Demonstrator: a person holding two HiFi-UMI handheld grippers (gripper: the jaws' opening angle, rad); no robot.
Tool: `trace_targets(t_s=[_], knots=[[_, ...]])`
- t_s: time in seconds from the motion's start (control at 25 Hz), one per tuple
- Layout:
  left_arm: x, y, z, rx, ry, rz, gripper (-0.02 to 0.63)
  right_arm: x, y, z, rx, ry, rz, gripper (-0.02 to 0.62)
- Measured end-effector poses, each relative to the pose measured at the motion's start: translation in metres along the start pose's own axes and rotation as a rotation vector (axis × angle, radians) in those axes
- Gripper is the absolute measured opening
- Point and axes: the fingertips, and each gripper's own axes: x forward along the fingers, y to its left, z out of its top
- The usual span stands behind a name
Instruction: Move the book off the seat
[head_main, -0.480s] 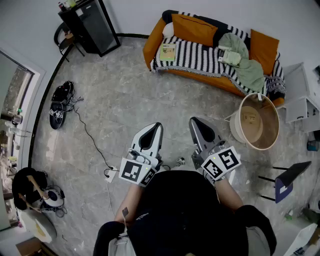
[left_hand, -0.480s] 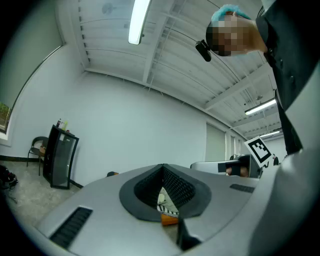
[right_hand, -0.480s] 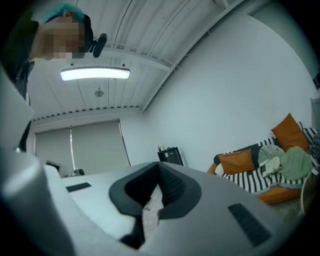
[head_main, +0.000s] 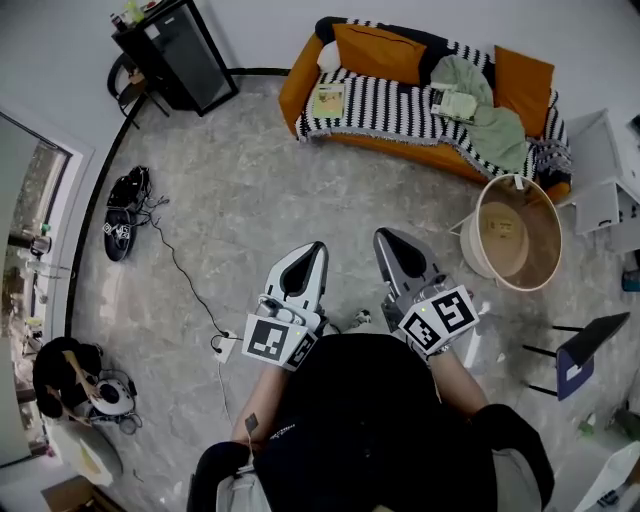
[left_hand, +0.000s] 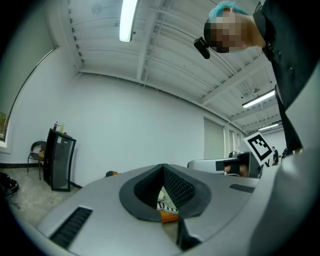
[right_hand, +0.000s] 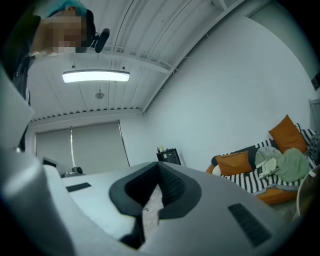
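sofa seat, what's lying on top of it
A striped blanket covers it, with a book at its left end in the head view, and a green cloth and a second booklet toward the right. Whatever lies under the blanket is hidden.

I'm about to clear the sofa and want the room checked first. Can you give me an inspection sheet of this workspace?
Surface: grey marbled floor; orange sofa under a black-and-white striped blanket.
Job's things: pale green book lies flat on the seat, at the end nearer the cabinet, untouched.
Clutter: green cloth with a second pale booklet on it; round beige tub on the floor beside the sofa.
Grippers: left gripper and right gripper both shut, empty, level, far short of the sofa.
Cables: thin black cable crosses the floor to a white power strip.
Surroundings: black cabinet by the white wall.
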Motion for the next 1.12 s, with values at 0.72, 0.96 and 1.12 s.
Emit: trace_targets(t_s=[0.72, 0.96, 1.12], knots=[[0.02, -0.027, -0.016, 0.065, 0.038, 0.013, 0.011, -0.028, -0.024, 0.006, -0.069, -0.017, -0.039, 0.014], [0.033, -0.004, -0.021, 0.077, 0.056, 0.01, 0.011, -0.004, -0.035, 0.002, -0.053, -0.01, -0.062, 0.014], [0.047, 0.022, -0.021, 0.048, 0.049, 0.018, 0.011, 0.021, -0.044, -0.004, -0.047, 0.018, -0.067, 0.014]])
